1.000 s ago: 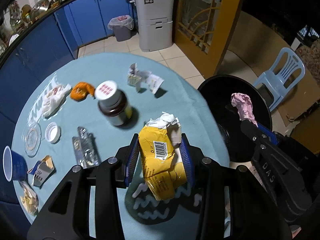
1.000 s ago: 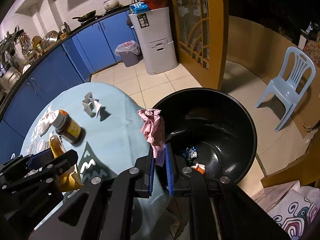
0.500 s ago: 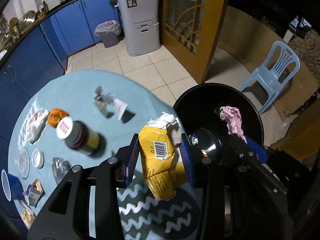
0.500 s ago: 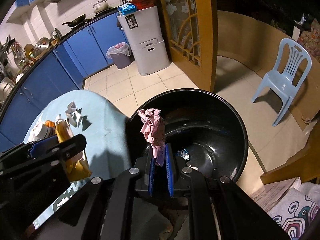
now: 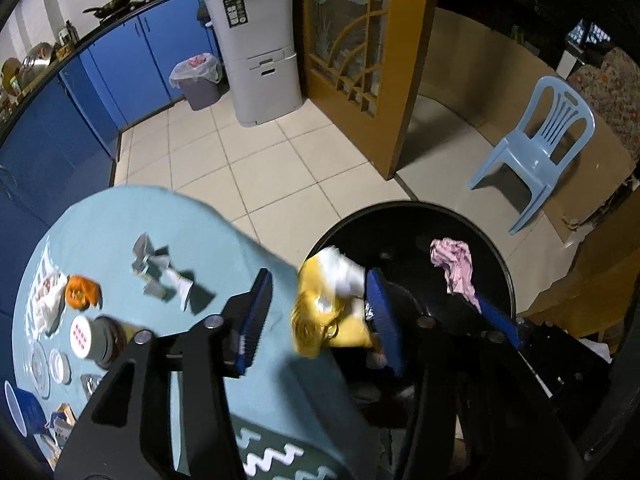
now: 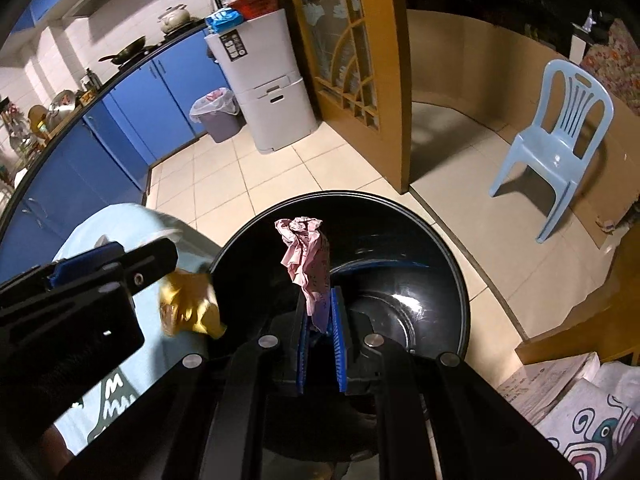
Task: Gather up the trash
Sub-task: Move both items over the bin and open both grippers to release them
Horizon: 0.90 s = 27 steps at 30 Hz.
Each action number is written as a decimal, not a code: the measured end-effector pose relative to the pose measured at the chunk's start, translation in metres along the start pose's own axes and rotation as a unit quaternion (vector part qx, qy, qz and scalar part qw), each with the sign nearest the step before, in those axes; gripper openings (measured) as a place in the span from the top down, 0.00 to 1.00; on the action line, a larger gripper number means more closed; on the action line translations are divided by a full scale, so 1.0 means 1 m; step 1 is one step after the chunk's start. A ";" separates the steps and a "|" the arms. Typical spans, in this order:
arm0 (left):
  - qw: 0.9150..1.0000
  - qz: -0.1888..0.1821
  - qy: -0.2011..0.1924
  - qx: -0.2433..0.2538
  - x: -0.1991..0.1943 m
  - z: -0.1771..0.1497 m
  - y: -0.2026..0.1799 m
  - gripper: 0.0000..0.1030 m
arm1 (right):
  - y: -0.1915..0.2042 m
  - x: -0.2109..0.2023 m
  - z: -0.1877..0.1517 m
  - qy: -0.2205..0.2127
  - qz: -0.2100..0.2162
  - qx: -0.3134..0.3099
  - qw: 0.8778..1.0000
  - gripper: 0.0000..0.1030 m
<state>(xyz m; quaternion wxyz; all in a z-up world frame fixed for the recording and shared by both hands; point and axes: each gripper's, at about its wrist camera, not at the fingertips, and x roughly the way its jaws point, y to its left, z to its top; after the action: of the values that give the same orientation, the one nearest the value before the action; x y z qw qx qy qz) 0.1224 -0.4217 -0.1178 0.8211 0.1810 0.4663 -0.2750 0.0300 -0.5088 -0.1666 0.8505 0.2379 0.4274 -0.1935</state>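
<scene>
My left gripper [image 5: 320, 312] is open wide at the table's right edge. A crumpled yellow wrapper [image 5: 326, 312] hangs loose between its blue pads, against the right pad, by the rim of the black trash bin [image 5: 496, 256]. My right gripper [image 6: 320, 320] is shut on a crumpled pink paper [image 6: 306, 256] and holds it over the bin [image 6: 420, 276]. The wrapper also shows in the right wrist view [image 6: 188, 304], beside the left gripper [image 6: 120, 268].
On the teal tablecloth [image 5: 120, 232] lie grey paper scraps [image 5: 160, 272], an orange peel [image 5: 80, 292], a brown jar [image 5: 100, 340], lids and a blue cup [image 5: 20, 412]. A pale blue chair [image 5: 540, 144] stands on the tiled floor beyond.
My left gripper has opened and let go of the yellow wrapper, which has slumped rightward toward the bin. Both grippers have moved right, over the bin. The right stays shut on the pink paper.
</scene>
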 end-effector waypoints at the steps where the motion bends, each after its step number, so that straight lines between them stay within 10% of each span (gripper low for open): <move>1: 1.000 0.001 -0.003 0.003 0.001 0.003 -0.002 0.42 | -0.001 0.002 0.001 0.001 -0.001 0.001 1.000 0.89; 5: 1.000 0.006 -0.012 0.005 0.005 0.007 -0.004 0.21 | -0.007 0.014 0.002 0.023 -0.003 -0.001 1.000 0.89; 25: 1.000 0.015 0.000 -0.020 0.007 -0.005 0.017 0.21 | 0.006 0.031 -0.009 0.058 0.008 -0.032 0.998 0.85; 26: 1.000 0.015 -0.001 -0.021 0.006 -0.005 0.018 0.21 | 0.008 0.032 -0.009 0.059 0.002 -0.039 0.998 0.71; 27: 1.000 0.015 -0.001 -0.022 0.006 -0.005 0.019 0.21 | 0.010 0.033 -0.010 0.060 0.000 -0.044 0.997 0.25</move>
<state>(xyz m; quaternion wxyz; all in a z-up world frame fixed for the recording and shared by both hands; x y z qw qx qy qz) 0.1328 -0.4059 -0.1249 0.8296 0.1692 0.4686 -0.2522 0.0475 -0.4993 -0.1960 0.8331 0.2112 0.4856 -0.1600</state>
